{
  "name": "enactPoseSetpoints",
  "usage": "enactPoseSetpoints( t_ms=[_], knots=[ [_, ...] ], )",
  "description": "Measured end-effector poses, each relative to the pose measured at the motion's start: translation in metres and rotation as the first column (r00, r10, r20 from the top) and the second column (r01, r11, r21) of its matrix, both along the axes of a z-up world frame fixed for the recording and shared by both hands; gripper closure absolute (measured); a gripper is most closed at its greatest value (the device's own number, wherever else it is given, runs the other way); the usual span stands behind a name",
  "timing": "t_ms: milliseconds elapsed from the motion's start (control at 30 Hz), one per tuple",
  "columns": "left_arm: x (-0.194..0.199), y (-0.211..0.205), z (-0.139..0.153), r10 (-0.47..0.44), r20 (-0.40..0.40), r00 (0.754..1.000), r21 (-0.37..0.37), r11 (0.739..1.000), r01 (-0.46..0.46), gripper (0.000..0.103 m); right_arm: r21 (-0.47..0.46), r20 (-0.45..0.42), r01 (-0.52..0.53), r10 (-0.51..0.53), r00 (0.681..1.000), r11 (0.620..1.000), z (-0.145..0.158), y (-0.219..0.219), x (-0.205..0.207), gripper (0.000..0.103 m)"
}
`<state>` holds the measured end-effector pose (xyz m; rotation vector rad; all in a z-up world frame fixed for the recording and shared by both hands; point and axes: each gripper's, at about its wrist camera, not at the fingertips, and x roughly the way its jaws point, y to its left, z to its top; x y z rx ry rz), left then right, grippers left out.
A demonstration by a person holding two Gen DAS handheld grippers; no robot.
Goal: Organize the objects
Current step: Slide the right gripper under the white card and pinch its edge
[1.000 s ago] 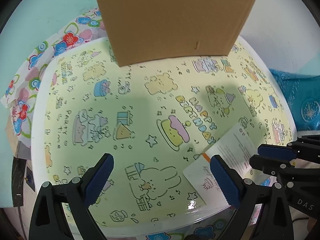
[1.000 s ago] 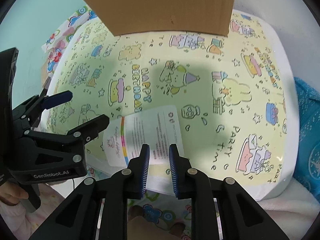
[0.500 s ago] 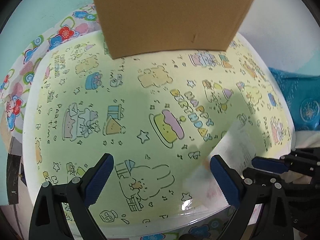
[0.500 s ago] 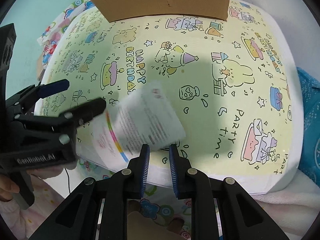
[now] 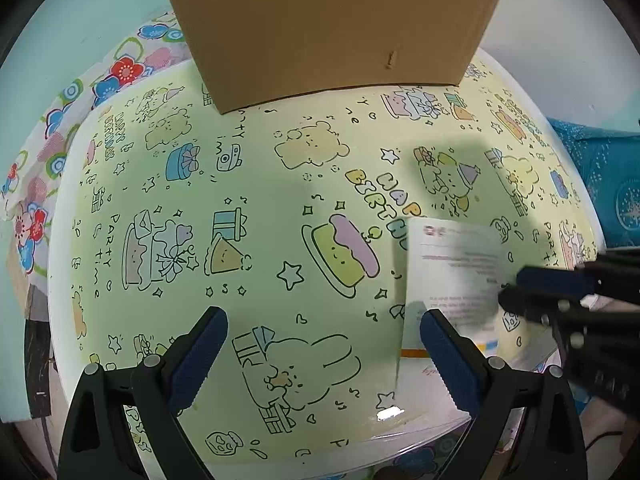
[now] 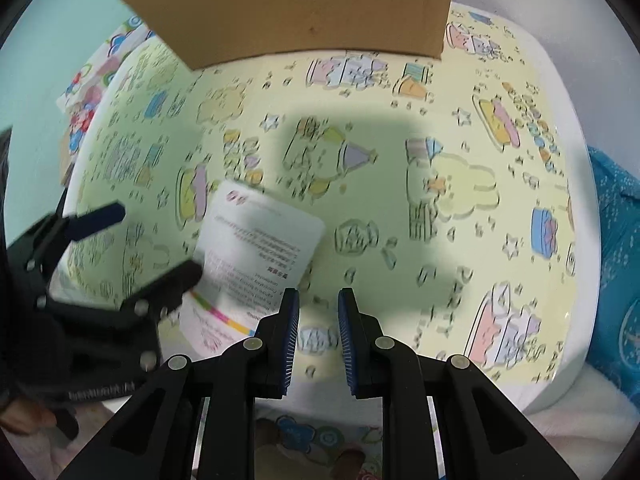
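A white printed card with a coloured stripe lies on the yellow birthday-print table; it also shows in the right wrist view. My left gripper is open, its right finger over the card's lower edge. My right gripper has its jaws narrowly apart and empty, just right of the card. In the left wrist view the right gripper's fingers touch the card's right edge. A brown cardboard box stands at the table's far side, also visible in the right wrist view.
A floral cloth lies beyond the table's left edge. A blue patterned fabric sits at the right. The table's white rim curves round near the right gripper.
The card, lifted and tilted half a second ago, now lies further in on the table. Both grippers have moved forward toward the box. The right view is blurred by motion.
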<state>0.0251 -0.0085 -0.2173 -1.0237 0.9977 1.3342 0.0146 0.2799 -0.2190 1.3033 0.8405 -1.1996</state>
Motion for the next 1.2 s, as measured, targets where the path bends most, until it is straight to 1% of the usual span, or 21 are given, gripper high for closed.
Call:
enactPoseSetpoints(
  t_ms=[233,367,467,500,533,567,600,633,667,700,767,867,1033,1133,1200],
  knots=[
    [0.006,0.004,-0.002,-0.009,0.035,0.999,-0.006,1.000,0.010,0.005,-0.020,-0.035,-0.018,0.017,0.999,1.000,0.001,-0.025,0.000,0.081],
    [0.004,0.006,-0.002,-0.004,0.042,0.999,-0.004,1.000,0.004,0.005,-0.032,-0.042,-0.031,0.030,0.999,0.999,0.004,-0.029,0.004,0.080],
    [-0.001,0.002,-0.001,0.016,0.045,0.999,-0.004,1.000,-0.016,0.005,-0.016,-0.056,-0.046,0.045,0.997,0.999,0.006,-0.029,0.007,0.079],
    [-0.003,0.001,-0.001,0.021,0.047,0.999,-0.005,1.000,-0.021,0.005,-0.010,-0.059,-0.052,0.051,0.997,0.999,0.007,-0.029,0.008,0.075],
    [-0.004,0.000,0.000,0.025,0.051,0.998,-0.006,1.000,-0.025,0.005,-0.005,-0.062,-0.056,0.055,0.997,0.998,0.006,-0.029,0.009,0.065],
    [-0.006,-0.002,0.001,0.029,0.055,0.998,-0.003,1.000,-0.029,0.005,-0.003,-0.063,-0.061,0.060,0.996,0.998,0.007,-0.029,0.010,0.057],
    [-0.007,-0.004,0.003,0.033,0.052,0.998,0.003,0.999,-0.033,0.005,-0.007,-0.062,-0.062,0.061,0.996,0.998,0.009,-0.028,0.011,0.041],
    [-0.009,-0.005,0.004,0.036,0.047,0.998,0.008,0.999,-0.036,0.005,-0.018,-0.055,-0.063,0.062,0.997,0.998,0.011,-0.028,0.012,0.027],
    [-0.011,-0.006,0.006,0.040,0.037,0.999,0.014,0.999,-0.040,0.005,-0.034,-0.047,-0.068,0.066,0.997,0.997,0.015,-0.026,0.013,0.023],
    [-0.015,-0.006,0.006,0.045,0.027,0.999,0.017,0.999,-0.045,0.005,-0.049,-0.045,-0.071,0.069,0.997,0.996,0.018,-0.025,0.014,0.021],
    [-0.017,-0.011,0.007,0.058,0.017,0.998,0.018,0.998,-0.059,0.005,-0.057,-0.053,-0.086,0.083,0.995,0.995,0.023,-0.024,0.018,0.021],
    [-0.025,-0.017,0.008,0.083,0.030,0.996,0.014,0.996,-0.084,0.005,-0.047,-0.066,-0.098,0.094,0.993,0.994,0.023,-0.025,0.023,0.021],
    [-0.043,-0.024,0.002,0.128,0.045,0.991,-0.002,0.992,-0.128,0.005,-0.025,-0.049,-0.124,0.122,0.991,0.992,0.018,-0.014,0.029,0.021],
    [-0.044,-0.027,0.000,0.124,0.026,0.992,-0.009,0.992,-0.124,0.005,-0.018,-0.068,-0.141,0.139,0.988,0.990,0.016,-0.017,0.037,0.021],
    [-0.044,-0.026,-0.001,0.118,0.029,0.993,-0.012,0.993,-0.118,0.005,-0.011,-0.066,-0.153,0.152,0.986,0.988,0.013,-0.021,0.042,0.021]
  ],
)
